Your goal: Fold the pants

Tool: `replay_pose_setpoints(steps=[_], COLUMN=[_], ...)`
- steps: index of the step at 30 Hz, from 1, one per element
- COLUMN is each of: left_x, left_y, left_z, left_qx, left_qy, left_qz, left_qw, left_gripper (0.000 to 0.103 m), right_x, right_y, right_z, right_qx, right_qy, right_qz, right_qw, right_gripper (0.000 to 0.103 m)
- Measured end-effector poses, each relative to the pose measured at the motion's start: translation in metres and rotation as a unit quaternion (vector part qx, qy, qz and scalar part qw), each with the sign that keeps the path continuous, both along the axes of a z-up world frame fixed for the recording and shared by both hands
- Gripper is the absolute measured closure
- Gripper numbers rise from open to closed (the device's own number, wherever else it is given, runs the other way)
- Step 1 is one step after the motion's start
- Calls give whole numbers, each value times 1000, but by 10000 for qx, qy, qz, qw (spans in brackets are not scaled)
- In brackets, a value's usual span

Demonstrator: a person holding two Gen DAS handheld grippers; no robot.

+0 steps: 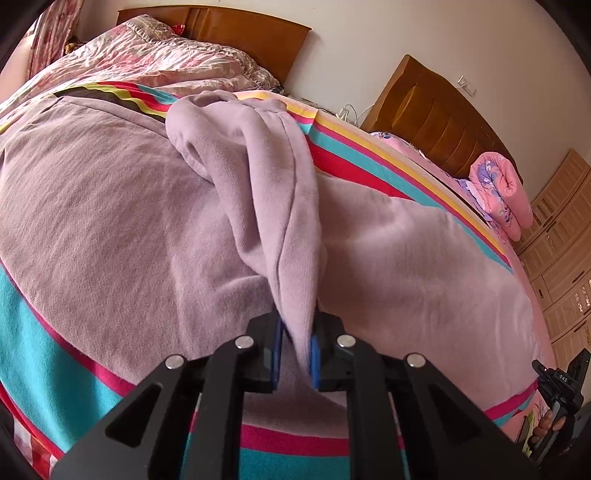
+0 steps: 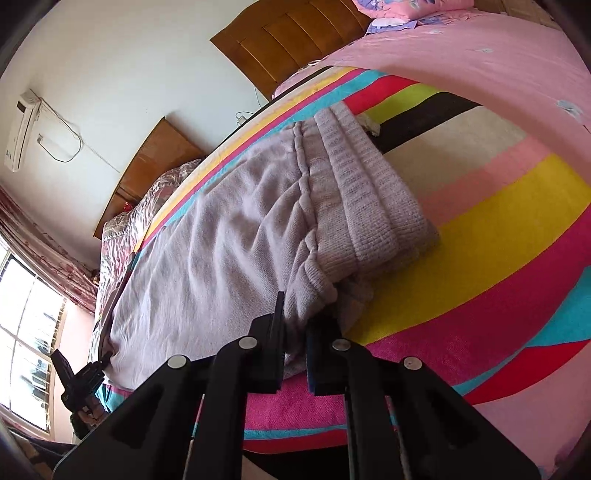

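Two hand-held grippers are mine, and both are clenched on the lilac pants (image 1: pixel 110 206); my left hand-held gripper (image 1: pixel 295 354) pinches a raised fold of the fabric between its blue pads (image 1: pixel 314 360), the cloth rising from the jaws in a tented ridge toward a bunched leg end; my right hand-held gripper (image 2: pixel 293 347) grips the ribbed waistband (image 2: pixel 369 192) at its near corner, jaws closed tight on the knit; the rest of the pants lies spread flat on the bed, the waistband doubled over on itself; nothing else lies on the pants or blocks either gripper.

Around them, a striped blanket (image 2: pixel 498 221) in yellow, magenta, teal, red, black and cream covers the bed under the pants; a pink sheet (image 2: pixel 480 55) shows beyond it; a rolled pink floral quilt (image 1: pixel 502 195) sits near the far headboard (image 1: pixel 432 110); a crumpled pink floral duvet (image 1: pixel 147 55) lies on a second bed with its own wooden headboard (image 1: pixel 240 33); pale cabinet doors (image 1: pixel 565 236) line one side; an air conditioner (image 2: pixel 20 129) hangs on the white wall, and a bright window (image 2: pixel 26 332) sits low at the edge.

Both grippers tilt downward toward the bed; each shows at the edge of the other's view, with fingers (image 1: pixel 550 421) wrapped round the right one's handle.
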State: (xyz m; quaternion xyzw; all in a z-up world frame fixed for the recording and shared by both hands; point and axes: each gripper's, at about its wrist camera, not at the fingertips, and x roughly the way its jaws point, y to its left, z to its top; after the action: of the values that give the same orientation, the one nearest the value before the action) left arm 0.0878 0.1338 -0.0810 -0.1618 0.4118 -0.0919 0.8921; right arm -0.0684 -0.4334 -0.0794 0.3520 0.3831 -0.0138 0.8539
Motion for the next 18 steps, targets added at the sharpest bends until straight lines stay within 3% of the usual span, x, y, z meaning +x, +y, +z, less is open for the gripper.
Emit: replay_pose_setpoints(steps=[4, 7, 10, 11, 12, 13, 15, 18], left_x=[-1, -4, -7, -8, -11, -14, -22, -35], left_y=[-1, -2, -1, 0, 0, 2, 12, 17], left_z=[1, 3, 5, 8, 11, 16, 26, 57], left_qx=[0, 19, -15, 7, 108, 300, 773, 973], left_qy=[-21, -16, -18, -2, -9, -85, -239, -775], left_qz=[13, 8, 15, 34, 100, 228, 787, 1420], left_qw=[10000, 10000, 10000, 10000, 9999, 9993, 9936, 9820], left_gripper=[89, 81, 67, 53, 38, 33, 30, 29], right_x=[-1, -4, -7, -11, -16, -21, -29, -24], right_y=[-1, -7, -11, -13, -16, -17, -20, -21], right_z=[-2, -1, 3, 8, 15, 26, 52, 83], right_qx=[108, 250, 333, 376, 287, -7, -727, -1323], right_qy=[-25, -35, 86, 137, 178, 190, 141, -171], right_qz=[-9, 14, -14, -81, -200, -359, -646, -836], right_qw=[9999, 9997, 9994, 9992, 9992, 9992, 9952, 9875], right_gripper=[95, 91, 90, 88, 83, 74, 74, 70])
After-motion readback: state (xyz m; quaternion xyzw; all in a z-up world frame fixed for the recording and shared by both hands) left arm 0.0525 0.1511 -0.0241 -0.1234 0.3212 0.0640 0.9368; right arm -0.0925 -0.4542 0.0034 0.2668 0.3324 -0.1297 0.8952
